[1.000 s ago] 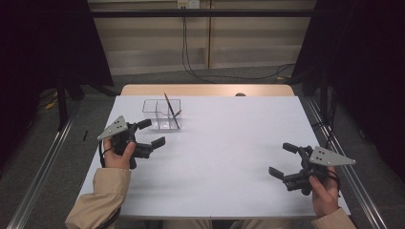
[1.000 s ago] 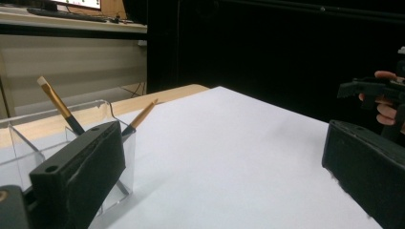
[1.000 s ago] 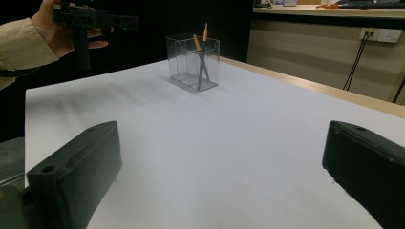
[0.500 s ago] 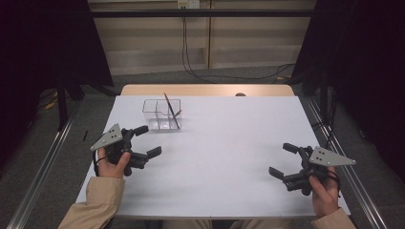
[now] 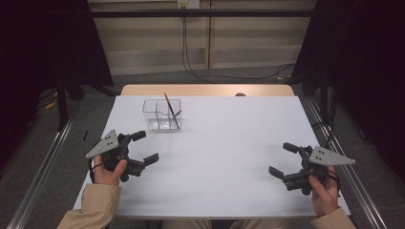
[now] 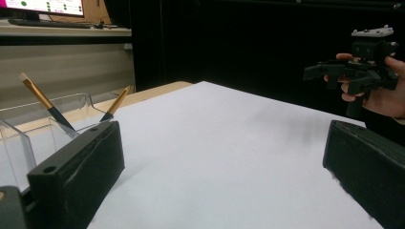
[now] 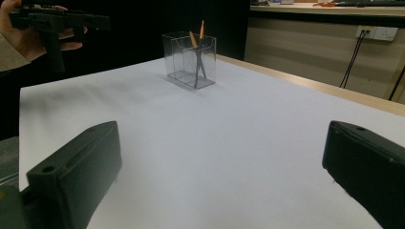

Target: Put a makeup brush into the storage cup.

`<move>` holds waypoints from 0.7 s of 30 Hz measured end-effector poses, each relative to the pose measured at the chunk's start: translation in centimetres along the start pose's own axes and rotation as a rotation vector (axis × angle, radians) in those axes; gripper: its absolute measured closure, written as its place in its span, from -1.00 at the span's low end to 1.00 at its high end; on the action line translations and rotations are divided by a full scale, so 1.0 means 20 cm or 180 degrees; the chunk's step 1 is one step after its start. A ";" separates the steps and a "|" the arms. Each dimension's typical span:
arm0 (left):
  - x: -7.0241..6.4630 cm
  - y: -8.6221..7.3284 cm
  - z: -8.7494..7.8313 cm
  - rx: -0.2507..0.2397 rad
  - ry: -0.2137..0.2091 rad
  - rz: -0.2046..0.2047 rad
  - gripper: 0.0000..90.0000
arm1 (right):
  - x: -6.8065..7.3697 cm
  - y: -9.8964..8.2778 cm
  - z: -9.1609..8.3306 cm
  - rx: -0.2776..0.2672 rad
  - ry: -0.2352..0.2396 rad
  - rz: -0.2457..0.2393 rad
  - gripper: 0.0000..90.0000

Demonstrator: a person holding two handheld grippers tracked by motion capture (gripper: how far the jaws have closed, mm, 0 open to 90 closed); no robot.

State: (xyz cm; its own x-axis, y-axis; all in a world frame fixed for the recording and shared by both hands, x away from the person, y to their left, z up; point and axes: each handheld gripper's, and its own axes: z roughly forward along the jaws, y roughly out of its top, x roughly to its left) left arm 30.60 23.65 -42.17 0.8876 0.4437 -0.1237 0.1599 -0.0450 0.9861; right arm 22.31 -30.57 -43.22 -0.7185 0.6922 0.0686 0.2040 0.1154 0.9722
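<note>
**High view: both grippers empty, brushes standing in the clear holder**

High view shows the white table [image 5: 224, 143] bare except for a clear plastic holder [image 5: 162, 114] on its far left part. Two brushes [image 5: 171, 110] stand in it, leaning at a slant against its inner walls with their handles upward, because the compartments are wider than the handles. In the left gripper view the golden handles [image 6: 36, 93] cross toward each other above the rim, and the holder sits just beyond the left jaw.

The left gripper [image 5: 141, 147] hovers near the table's left edge, on the near side of the holder and a little apart from it. Its jaws are spread wide with nothing between them. The left hand [image 5: 109, 171] grips it from behind, the grey plate on top.

The right gripper [image 5: 285, 160] sits well apart at the near right, held by the right hand [image 5: 325, 188]. Its jaws too stand wide apart and empty, aimed across the table toward the holder, as the right gripper view confirms: the holder [image 7: 189, 59] lies far ahead between the two black jaws.

My judgement is that the brushes are settled where they belong and both hands rest at the sides in a neutral pose, clear of the holder so nothing gets knocked.
</note>
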 end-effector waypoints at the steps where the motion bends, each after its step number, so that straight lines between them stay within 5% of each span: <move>1: 0.00 0.00 -0.01 0.0013 0.0002 0.0018 -1.00 | 0.00 0.00 0.00 0.0000 0.0001 -0.0001 -1.00; 21: -0.03 -0.04 -0.05 0.0049 0.0009 0.0014 -1.00 | -0.01 -0.01 0.02 0.0022 0.0013 -0.0005 -1.00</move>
State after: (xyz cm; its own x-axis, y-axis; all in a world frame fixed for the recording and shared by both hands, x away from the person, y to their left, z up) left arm 29.48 24.37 -42.78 0.8871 0.4460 -0.1190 0.1626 -0.0606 0.9848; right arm 22.66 -30.34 -43.49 -0.7215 0.6891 0.0679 0.2075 0.1215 0.9707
